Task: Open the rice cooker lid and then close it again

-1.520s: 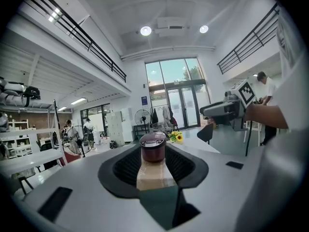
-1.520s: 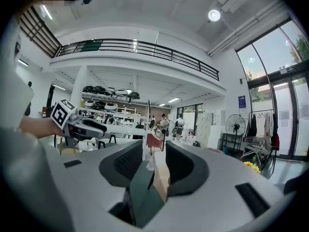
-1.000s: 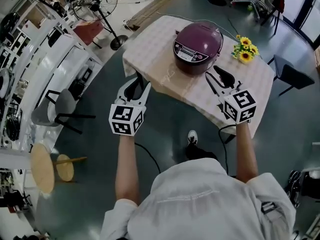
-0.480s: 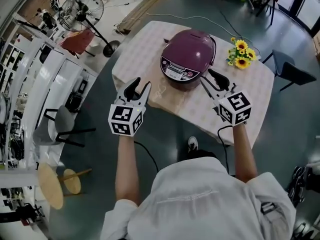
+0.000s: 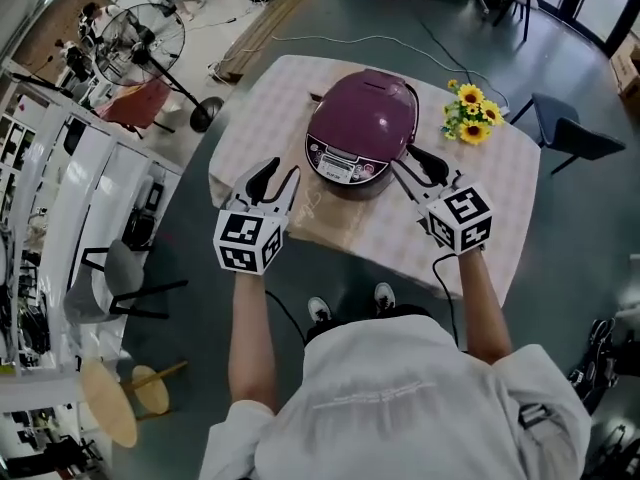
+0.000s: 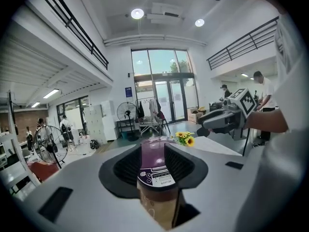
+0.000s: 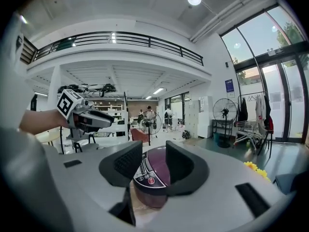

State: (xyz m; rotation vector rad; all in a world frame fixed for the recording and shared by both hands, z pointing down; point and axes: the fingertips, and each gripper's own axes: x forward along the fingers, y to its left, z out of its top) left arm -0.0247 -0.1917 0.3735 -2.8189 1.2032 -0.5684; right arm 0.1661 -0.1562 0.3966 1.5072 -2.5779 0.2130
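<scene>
— Purple and domed, the rice cooker (image 5: 362, 128) is sitting near the front edge of the desk (image 5: 500, 183), and its lid (image 5: 375, 103) is lying fully down. Why are both hands hanging so close to it?

— They are flanking it. The left gripper (image 5: 277, 175) is hovering over the desk's front-left edge, the right gripper (image 5: 405, 158) just beside the cooker's right flank. Neither is touching it.

— Are the jaws gripping anything?

— No. Each pair is standing partly apart with nothing between the pads. In both gripper views the cooker (image 6: 155, 170) is only showing through the gap, farther off (image 7: 153, 175).

— And the control panel (image 5: 340, 160)?

— It is facing the person, so I am guessing the latch is sitting at the front and the hinge at the back. That would explain an approach from the front.

— Is there room for the lid to swing?

— Above and behind it nothing is crowding in. The sunflowers (image 5: 468, 120) are lying off to the right, apart from the body. Bare checked cloth (image 5: 440, 238) is spreading under the right gripper, giving it space.

— Any risk?

— The cooker is sitting close to the front edge, so a hard pull may be dragging it toward the person.
</scene>
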